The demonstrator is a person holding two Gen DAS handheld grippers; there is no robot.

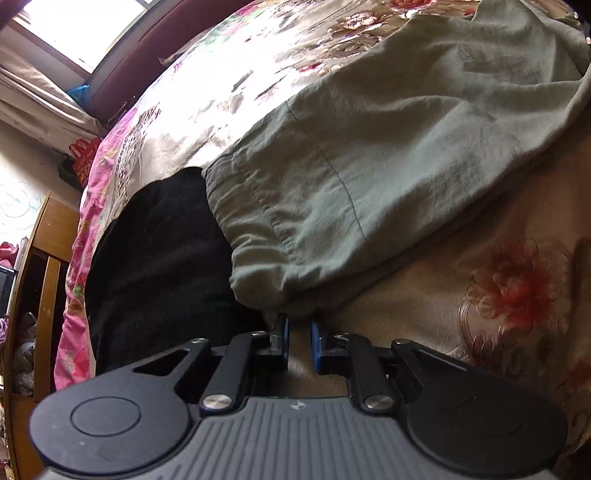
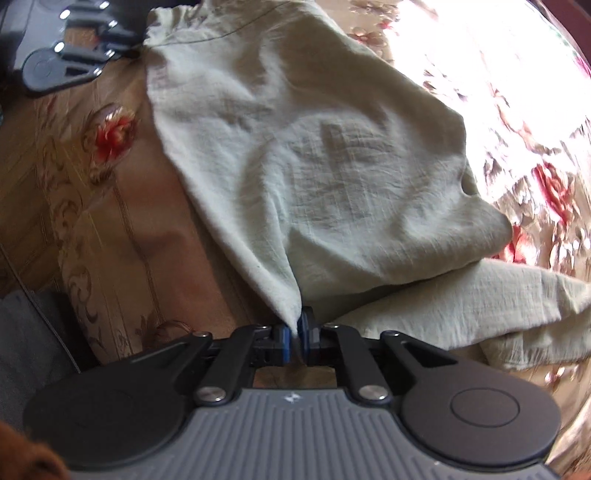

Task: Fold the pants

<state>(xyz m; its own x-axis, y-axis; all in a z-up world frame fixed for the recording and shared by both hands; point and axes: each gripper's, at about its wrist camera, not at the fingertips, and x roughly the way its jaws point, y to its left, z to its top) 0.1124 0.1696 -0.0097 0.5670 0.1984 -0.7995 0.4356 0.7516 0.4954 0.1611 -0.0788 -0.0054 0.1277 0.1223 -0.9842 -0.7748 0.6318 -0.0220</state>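
- The pants (image 1: 369,155), pale green crinkled cotton with a gathered, stitched waistband, lie on the bed (image 1: 480,258), close to its near edge.
- Floral satin bedspread lies bare beyond them.
- A black garment (image 1: 159,258) lies beside the waistband.
- Left gripper (image 1: 300,328): narrow gap, nothing pinched.
- Right gripper (image 2: 295,326) pinches a fabric corner.

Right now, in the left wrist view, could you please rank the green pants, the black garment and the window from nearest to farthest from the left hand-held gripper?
1. Green pants, just ahead.
2. Black garment, left.
3. Window, far upper left.
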